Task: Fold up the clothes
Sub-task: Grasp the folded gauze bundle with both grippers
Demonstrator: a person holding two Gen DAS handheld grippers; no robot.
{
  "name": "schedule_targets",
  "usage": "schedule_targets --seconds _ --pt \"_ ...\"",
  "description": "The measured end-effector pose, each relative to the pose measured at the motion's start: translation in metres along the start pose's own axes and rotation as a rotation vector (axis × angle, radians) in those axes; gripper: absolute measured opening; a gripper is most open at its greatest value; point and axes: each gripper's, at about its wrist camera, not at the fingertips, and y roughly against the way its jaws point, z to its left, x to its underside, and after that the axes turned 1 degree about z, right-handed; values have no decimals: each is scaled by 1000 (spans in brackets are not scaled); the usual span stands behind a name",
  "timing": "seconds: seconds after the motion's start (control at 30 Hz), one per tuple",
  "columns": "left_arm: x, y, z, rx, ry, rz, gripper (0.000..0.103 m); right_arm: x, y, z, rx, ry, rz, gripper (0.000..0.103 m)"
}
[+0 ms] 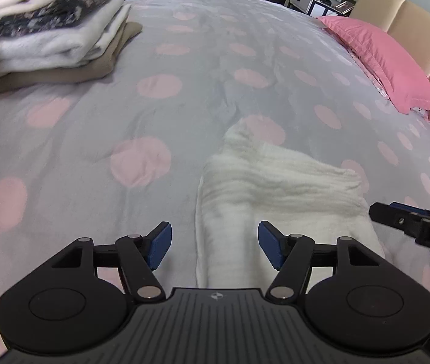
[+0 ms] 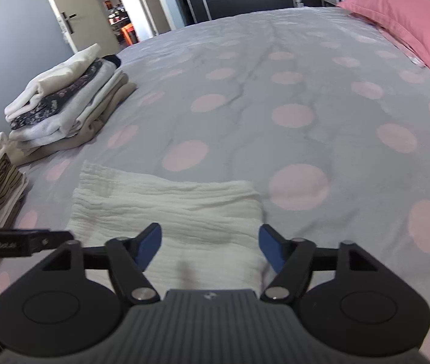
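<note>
Bed with a grey, pink-dotted duvet (image 1: pixel 184 97) fills the left wrist view, and the white crinkly cloth (image 1: pixel 275 188) lies folded lower right of centre; left gripper (image 1: pixel 215 244) has its fingers apart, empty, over the cloth's near left edge. Right wrist view: cloth (image 2: pixel 169 209) at lower centre, right gripper (image 2: pixel 210 244) spread wide, empty. Looks light, floppy, grippy gauze, so I'd pinch corners or the layered edge.

White letters "DA", rest cut off by frame edge, on black body of right gripper (image 1: pixel 375 212), seen from left wrist view. Small blurred white print on black body of left gripper (image 2: pixel 69 235), right wrist view; letters not legible.
</note>
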Motion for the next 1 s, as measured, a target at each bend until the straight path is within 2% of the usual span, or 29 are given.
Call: schedule_targets --seconds 0.23,0.37,0.5,0.63,0.77,1.0 --pt "26 -8 27 116 131 67 62 18 -10 -28 -16 -115 87 75" --pt "34 -18 33 133 156 85 62 26 -26 -40 -62 -216 156 75" --pt "37 -27 35 142 179 96 67 30 -35 -39 -74 -236 185 75" --pt "37 -34 31 138 155 89 70 29 -37 -36 -67 -224 188 76" --pt "36 -43 18 115 86 72 70 29 -39 -34 -59 -209 190 76" --pt "32 -53 12 136 31 53 58 30 -44 -31 -45 -181 191 75"
